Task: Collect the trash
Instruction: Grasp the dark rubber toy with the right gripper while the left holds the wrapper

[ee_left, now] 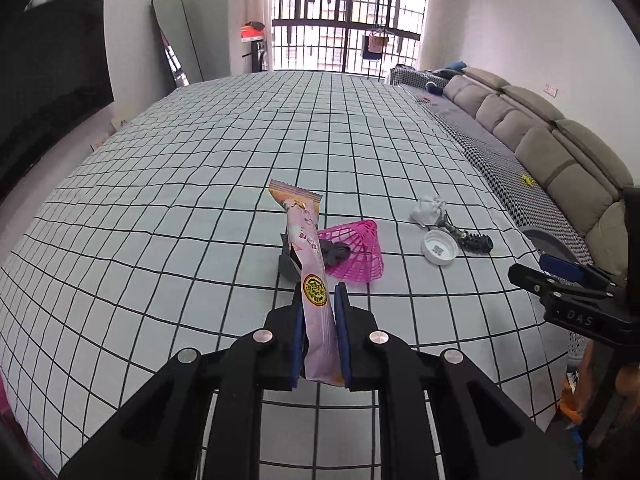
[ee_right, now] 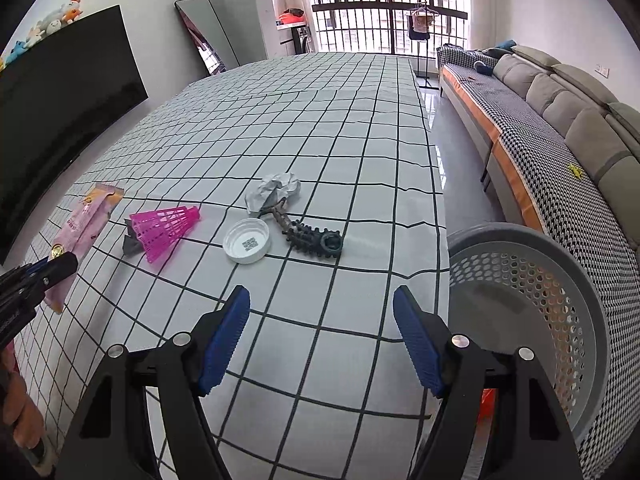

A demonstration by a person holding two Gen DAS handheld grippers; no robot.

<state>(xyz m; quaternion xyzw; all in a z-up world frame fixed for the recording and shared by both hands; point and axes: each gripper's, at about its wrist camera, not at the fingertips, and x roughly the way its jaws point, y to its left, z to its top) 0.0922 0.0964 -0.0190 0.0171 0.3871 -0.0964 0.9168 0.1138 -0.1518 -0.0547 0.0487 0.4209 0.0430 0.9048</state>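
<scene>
My left gripper [ee_left: 319,300] is shut on a long pink snack wrapper [ee_left: 310,256], held above the checked tablecloth [ee_left: 180,200]; from the right wrist view the wrapper [ee_right: 82,220] and left gripper [ee_right: 60,266] show at the far left. My right gripper [ee_right: 322,304] stands open over the cloth, nothing between its blue pads. Ahead of it lie a pink plastic shuttlecock [ee_right: 166,230], a white lid [ee_right: 247,241], a crumpled paper ball [ee_right: 278,190] and a black knobbly rubber piece [ee_right: 310,236]. A grey perforated basket [ee_right: 532,300] stands beside the table's right edge.
A grey sofa with a houndstooth cover [ee_right: 560,128] runs along the right wall. A dark TV screen [ee_right: 60,112] and a leaning mirror [ee_right: 204,36] are on the left. The barred window [ee_right: 384,4] is at the far end. A strip of tiled floor [ee_right: 456,152] separates table and sofa.
</scene>
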